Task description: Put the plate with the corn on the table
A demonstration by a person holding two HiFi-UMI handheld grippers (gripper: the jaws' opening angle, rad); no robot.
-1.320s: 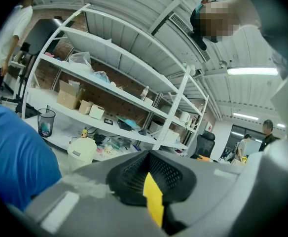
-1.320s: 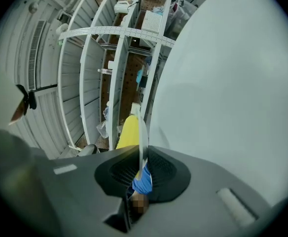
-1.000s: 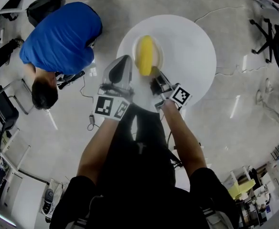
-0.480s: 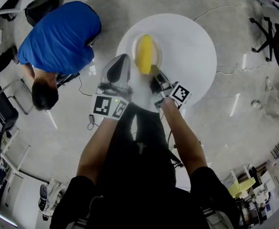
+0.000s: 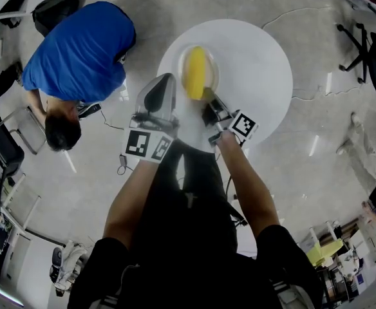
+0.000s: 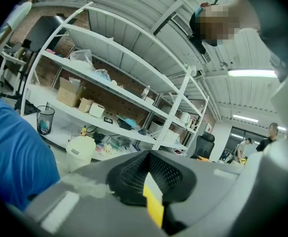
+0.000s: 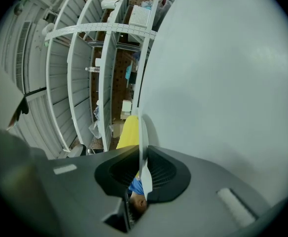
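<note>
A white plate (image 5: 215, 76) carrying a yellow corn cob (image 5: 195, 73) is over the left part of the round white table (image 5: 252, 63). My right gripper (image 5: 207, 99) is shut on the plate's near rim. In the right gripper view the plate (image 7: 143, 137) stands edge-on between the pads of that gripper (image 7: 141, 169), with the corn (image 7: 129, 132) on its left and the tabletop (image 7: 223, 93) close on its right. I cannot tell whether the plate touches the table. My left gripper (image 5: 163, 81) hangs beside the table's left edge, jaws together (image 6: 149, 181) and holding nothing.
A person in a blue shirt (image 5: 78, 50) bends low just left of the table. Office chairs (image 5: 368, 50) stand at the right and cables run across the floor (image 5: 117, 127). White shelving (image 6: 109, 73) with boxes fills the left gripper view.
Both grippers and the plate hold their places. The person in blue has shifted slightly.
</note>
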